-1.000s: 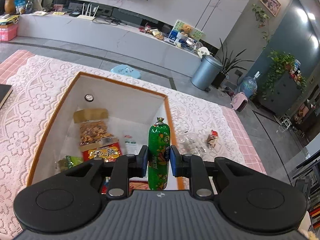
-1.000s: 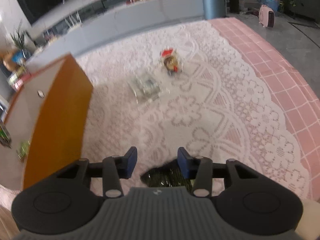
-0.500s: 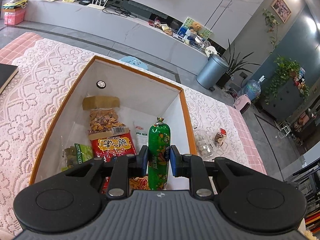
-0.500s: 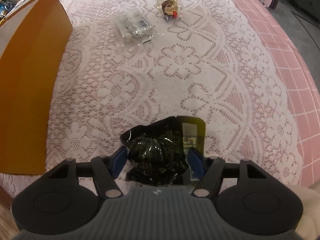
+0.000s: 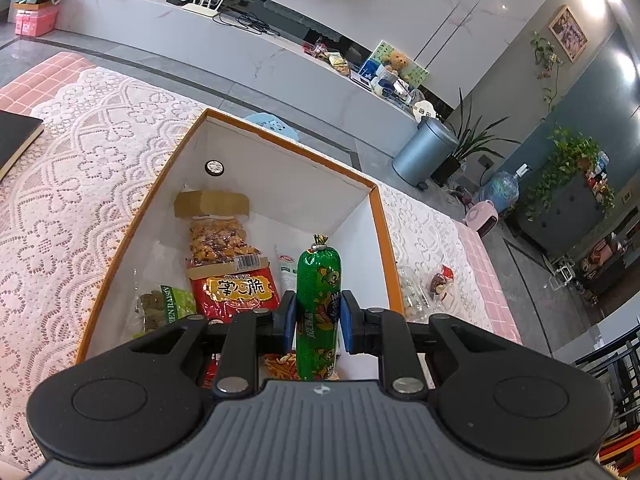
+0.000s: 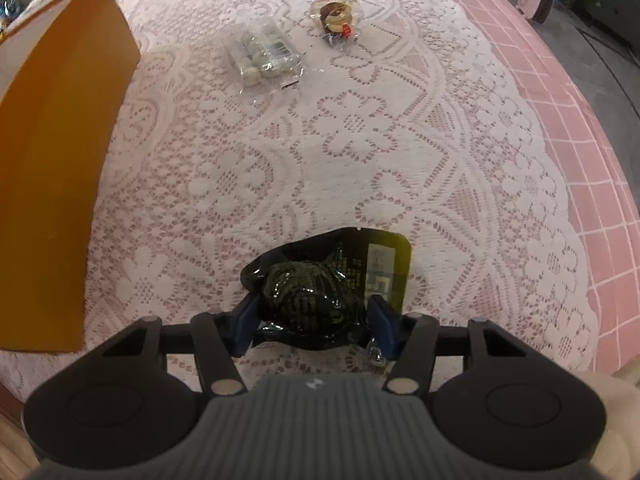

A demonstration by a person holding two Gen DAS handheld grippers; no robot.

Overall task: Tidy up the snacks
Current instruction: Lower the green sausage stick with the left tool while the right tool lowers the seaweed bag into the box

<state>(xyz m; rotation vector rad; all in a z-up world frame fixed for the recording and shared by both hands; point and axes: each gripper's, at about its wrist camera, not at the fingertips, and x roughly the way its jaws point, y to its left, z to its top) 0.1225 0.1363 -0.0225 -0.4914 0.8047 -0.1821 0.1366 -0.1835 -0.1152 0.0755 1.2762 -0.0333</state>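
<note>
Ahead of both sets of jaws, a bench (image 6: 360,140) under white lace. Beyond and below the left jaws, an open box (image 5: 380,216), orange rim, white inside, its orange outer wall to the left of the right jaws in the right wrist view. On the box floor ahead of the left jaws: a red bag (image 5: 234,292), a bag of nuts (image 5: 218,240) farther on, a raisin pack (image 5: 164,308) to the left.

Left gripper (image 5: 318,320) pinching a green sausage (image 5: 319,304) at mid-length, pads pressed to both sides. Long axis running straight away from the jaws, clipped tip farthest, near end toward the camera, hanging over the box's near right part.

Right gripper (image 6: 314,326) aimed steeply down, jaws closing around a black packet (image 6: 320,292) lying on the lace between them; pads at its two sides, firm contact not clear. Packet's yellow-edged label end pointing ahead and right.

Far ahead of the right jaws, a clear pack (image 6: 262,54) and, right of it, a small wrapped sweet (image 6: 336,18).
</note>
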